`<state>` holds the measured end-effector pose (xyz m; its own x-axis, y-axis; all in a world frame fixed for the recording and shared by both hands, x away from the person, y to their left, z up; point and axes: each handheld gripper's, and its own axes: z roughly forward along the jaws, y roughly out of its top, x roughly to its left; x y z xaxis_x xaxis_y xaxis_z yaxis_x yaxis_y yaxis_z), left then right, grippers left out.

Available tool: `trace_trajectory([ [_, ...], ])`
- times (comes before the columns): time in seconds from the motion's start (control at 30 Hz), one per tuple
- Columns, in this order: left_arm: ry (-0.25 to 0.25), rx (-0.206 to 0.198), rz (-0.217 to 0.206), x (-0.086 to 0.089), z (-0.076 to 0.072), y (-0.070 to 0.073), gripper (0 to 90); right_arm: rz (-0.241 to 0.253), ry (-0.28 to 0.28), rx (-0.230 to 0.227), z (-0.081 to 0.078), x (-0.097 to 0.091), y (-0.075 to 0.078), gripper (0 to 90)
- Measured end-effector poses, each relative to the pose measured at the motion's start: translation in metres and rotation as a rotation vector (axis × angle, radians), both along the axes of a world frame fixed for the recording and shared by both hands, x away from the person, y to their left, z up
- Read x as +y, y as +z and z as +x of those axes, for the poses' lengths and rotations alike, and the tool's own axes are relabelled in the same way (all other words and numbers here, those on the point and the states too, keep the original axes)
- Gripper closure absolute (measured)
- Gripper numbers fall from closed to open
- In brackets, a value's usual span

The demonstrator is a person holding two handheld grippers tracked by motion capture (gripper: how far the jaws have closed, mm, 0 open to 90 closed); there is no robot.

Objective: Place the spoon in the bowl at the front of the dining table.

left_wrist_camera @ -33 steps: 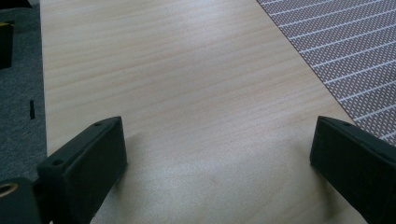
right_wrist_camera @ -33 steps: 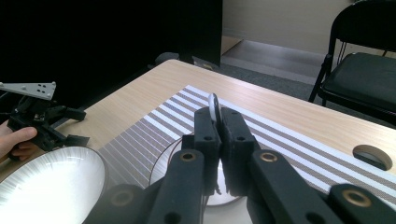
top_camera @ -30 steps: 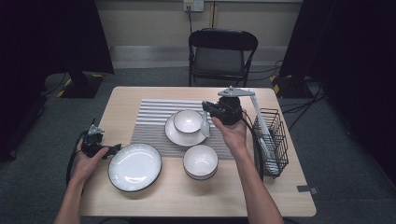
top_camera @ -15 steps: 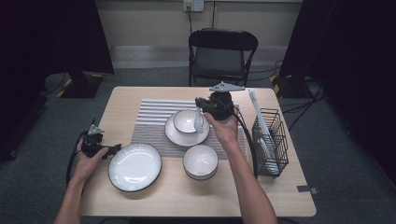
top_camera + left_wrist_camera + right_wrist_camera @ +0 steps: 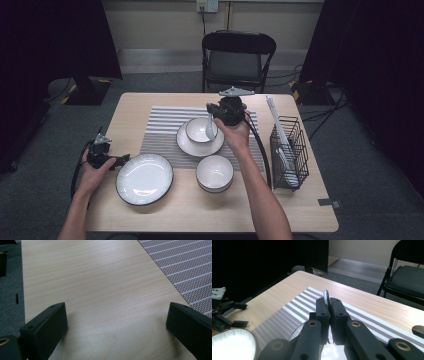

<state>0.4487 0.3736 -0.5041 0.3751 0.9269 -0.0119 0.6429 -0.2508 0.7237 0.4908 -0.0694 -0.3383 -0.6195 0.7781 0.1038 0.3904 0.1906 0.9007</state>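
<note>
My right tool (image 5: 214, 120) clenches the spoon (image 5: 209, 128) over the bowl (image 5: 199, 130) (left tool (image 5: 121, 159) released); a tilt could chip the rim.

A black folding chair (image 5: 238, 60) stands at 12 o'clock behind the wooden table (image 5: 150, 105), against a cream wall (image 5: 160, 25). The floor (image 5: 370, 165) is grey carpet, and dark curtains (image 5: 55, 40) hang at 10 and 2 o'clock.

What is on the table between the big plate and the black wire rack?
A white bowl sits between the plate and the rack, seen in the high view.
</note>
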Motion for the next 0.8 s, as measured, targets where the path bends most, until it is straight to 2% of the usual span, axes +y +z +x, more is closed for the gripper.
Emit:
trace_trajectory([
  [0.4,-0.002,0.002,0.002,0.000,0.000,0.000,2.8,-0.004,-0.007,0.009,0.017,0.007,-0.009,86.3],
  [0.5,-0.003,0.002,0.002,0.000,0.000,0.000,2.8,-0.002,0.004,0.001,0.018,0.009,-0.011,86.3],
  [0.8,-0.004,0.002,0.002,0.001,0.000,0.000,2.7,-0.019,0.001,0.015,0.024,0.015,-0.018,86.3],
])
